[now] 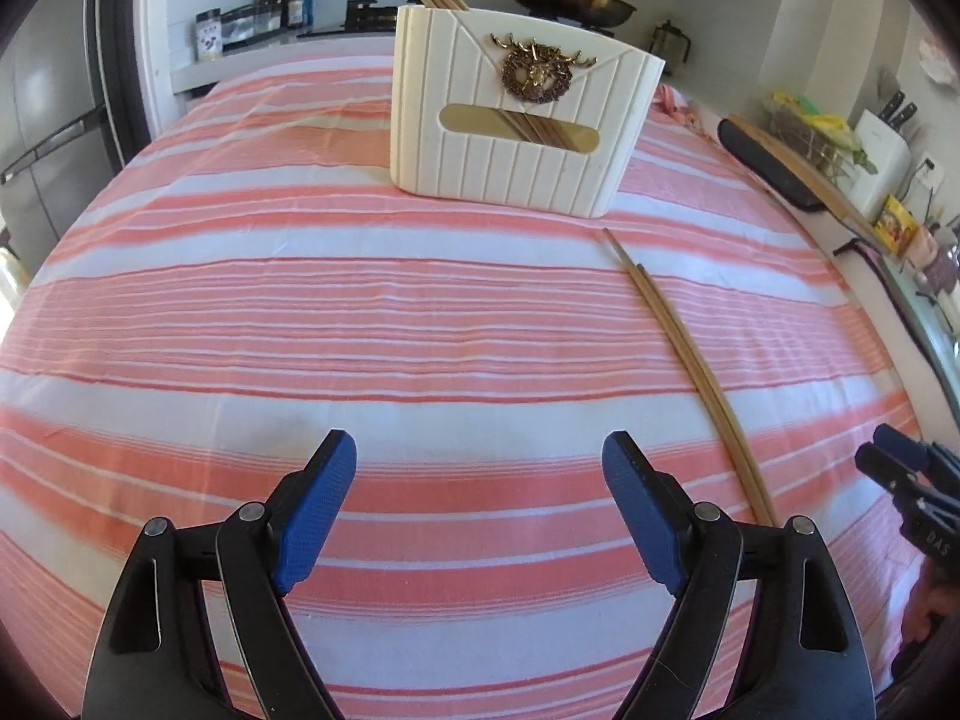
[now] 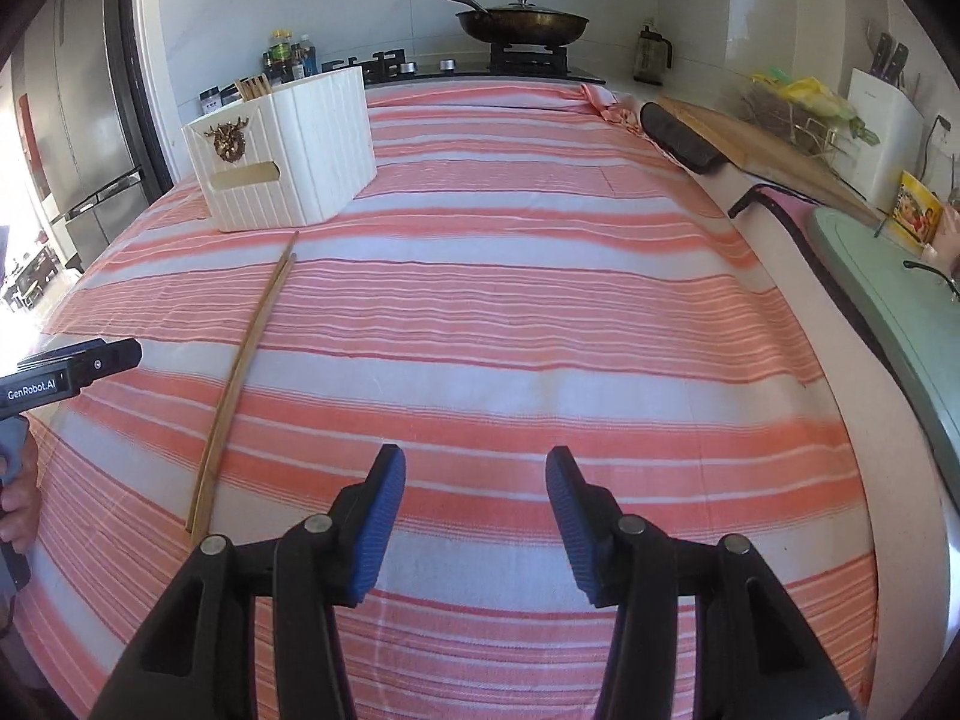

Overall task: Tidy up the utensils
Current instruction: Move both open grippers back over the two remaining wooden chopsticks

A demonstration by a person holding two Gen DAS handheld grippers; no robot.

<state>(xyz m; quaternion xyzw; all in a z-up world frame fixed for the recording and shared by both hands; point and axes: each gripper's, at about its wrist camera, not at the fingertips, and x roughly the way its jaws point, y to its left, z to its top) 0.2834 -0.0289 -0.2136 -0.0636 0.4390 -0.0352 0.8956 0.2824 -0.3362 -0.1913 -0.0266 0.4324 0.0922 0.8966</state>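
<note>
Both the left gripper [image 1: 480,468] and right gripper [image 2: 474,480] gape empty, the loose chopsticks [image 1: 690,360] lying between them, near the holder [image 1: 516,114].

Bright, even daylight; strongest glare at far left of right wrist view. Heavy fisheye bending, dark vignetted corners. Focus sharp.

Kitchen – white tiled wall [image 2: 372,6]; steel fridge [image 2: 72,138] left; striped cloth [image 2: 540,300] over counter.

Left gripper [image 1: 479,501] and right gripper [image 2: 476,513]: black plastic arms, silver rivets, ribbed blue fingers [image 1: 315,516], white GenRobot.AI lettering
</note>
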